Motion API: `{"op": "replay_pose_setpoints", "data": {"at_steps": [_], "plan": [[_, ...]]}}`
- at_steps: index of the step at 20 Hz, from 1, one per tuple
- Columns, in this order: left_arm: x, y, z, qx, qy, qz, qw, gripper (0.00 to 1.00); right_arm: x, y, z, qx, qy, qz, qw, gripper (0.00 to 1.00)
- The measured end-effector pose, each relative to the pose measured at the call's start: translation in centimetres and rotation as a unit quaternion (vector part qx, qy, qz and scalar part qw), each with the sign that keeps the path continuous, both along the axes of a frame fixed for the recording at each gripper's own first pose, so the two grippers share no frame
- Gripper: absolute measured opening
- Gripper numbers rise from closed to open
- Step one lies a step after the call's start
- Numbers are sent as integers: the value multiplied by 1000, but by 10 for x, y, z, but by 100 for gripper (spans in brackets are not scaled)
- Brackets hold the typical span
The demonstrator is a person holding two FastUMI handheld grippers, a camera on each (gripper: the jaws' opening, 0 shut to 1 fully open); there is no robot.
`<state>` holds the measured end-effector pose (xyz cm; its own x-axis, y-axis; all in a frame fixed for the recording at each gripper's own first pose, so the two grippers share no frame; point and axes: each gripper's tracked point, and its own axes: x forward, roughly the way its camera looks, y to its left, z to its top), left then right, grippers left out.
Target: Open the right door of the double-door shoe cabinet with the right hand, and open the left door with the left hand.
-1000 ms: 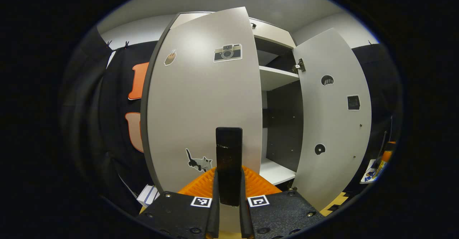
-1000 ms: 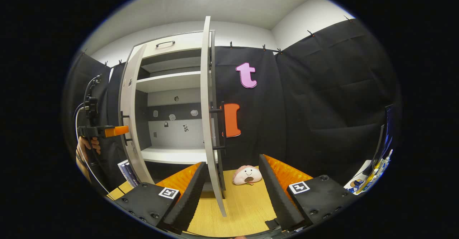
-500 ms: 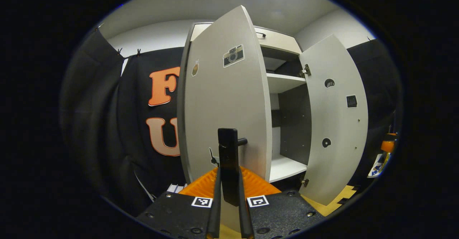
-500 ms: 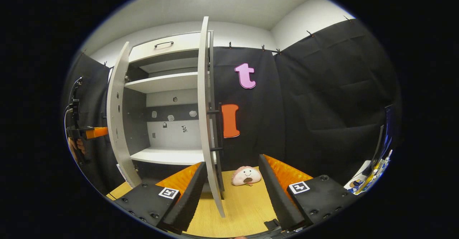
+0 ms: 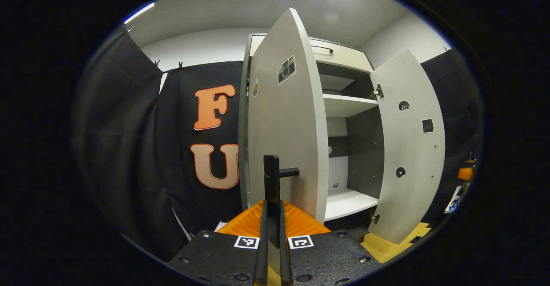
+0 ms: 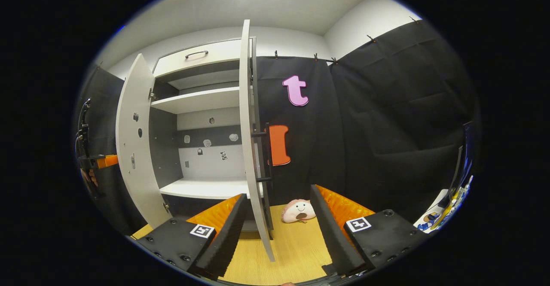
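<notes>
At the shoe cabinet, both stiff hinged doors stand wide; left claw pinches the left door's bar handle, the natural hold; right claw gapes astride the right door.

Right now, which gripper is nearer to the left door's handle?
Left. The left gripper is shut on the left door's handle. The right gripper is open, straddling the right door edge, across the cabinet from that handle.
</notes>
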<state>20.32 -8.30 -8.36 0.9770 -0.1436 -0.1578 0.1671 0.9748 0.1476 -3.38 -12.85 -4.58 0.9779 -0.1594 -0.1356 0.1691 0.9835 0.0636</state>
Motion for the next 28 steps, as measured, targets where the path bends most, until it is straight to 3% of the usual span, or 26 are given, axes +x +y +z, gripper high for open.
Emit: {"op": "replay_pose_setpoints", "data": {"at_steps": [7,11,12,14,15,16,17,19,20,26,28], "plan": [[5,15,10,-13,-25,31,999,7,6,12,2,11,-1,16,1000,96],[10,41,17,14,-44,68,997,7,7,15,2,10,0,22,1000,96],[9,38,17,12,-43,61,997,7,8,16,2,10,1,24,1000,87],[8,33,19,19,-48,46,998,2,9,17,2,11,2,26,1000,87],[11,37,20,24,-52,42,997,3,9,20,1,10,2,27,1000,96],[12,40,20,26,-52,44,997,4,9,22,1,9,3,28,1000,96],[10,41,19,24,-49,44,998,5,10,22,2,8,2,30,1000,87],[4,37,20,13,-47,45,998,9,11,25,2,7,2,34,999,87],[0,36,21,7,-47,49,998,7,11,25,1,8,3,36,999,96],[-14,30,26,-23,-63,66,996,3,18,33,-7,10,14,55,998,96],[-22,20,19,-52,-51,70,995,6,20,34,-5,10,12,54,998,96]]}}
